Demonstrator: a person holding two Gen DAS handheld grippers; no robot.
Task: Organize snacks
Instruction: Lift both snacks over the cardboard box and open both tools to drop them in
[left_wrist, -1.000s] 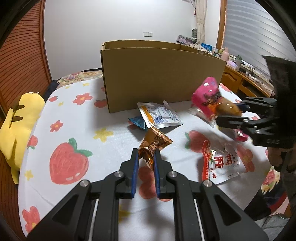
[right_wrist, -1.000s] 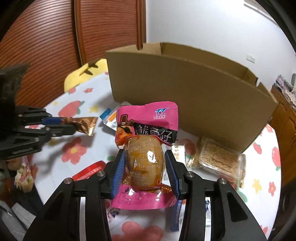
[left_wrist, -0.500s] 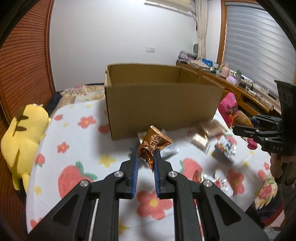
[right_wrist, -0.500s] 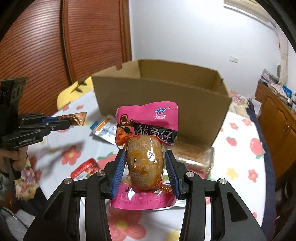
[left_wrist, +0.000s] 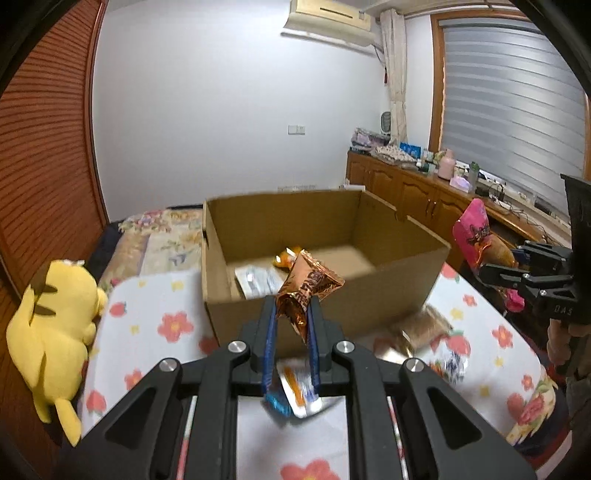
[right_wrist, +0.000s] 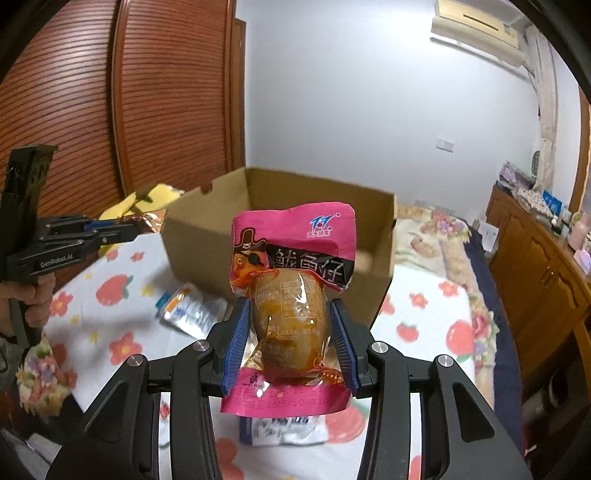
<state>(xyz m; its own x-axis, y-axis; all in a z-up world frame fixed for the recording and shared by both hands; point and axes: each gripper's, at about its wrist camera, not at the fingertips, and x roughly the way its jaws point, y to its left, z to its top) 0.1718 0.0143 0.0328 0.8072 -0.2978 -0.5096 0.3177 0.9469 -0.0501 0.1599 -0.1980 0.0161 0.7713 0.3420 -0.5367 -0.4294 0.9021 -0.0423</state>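
Pink packet clamped between right hand-held gripper pads.

The pink squid snack packet carries white characters "鱿鱼仔" on its black band, with a blue "197"-like logo above that band. The left gripper, left of the packet, reads "GenRobot.AI" along its side; the right gripper shows "DAS".
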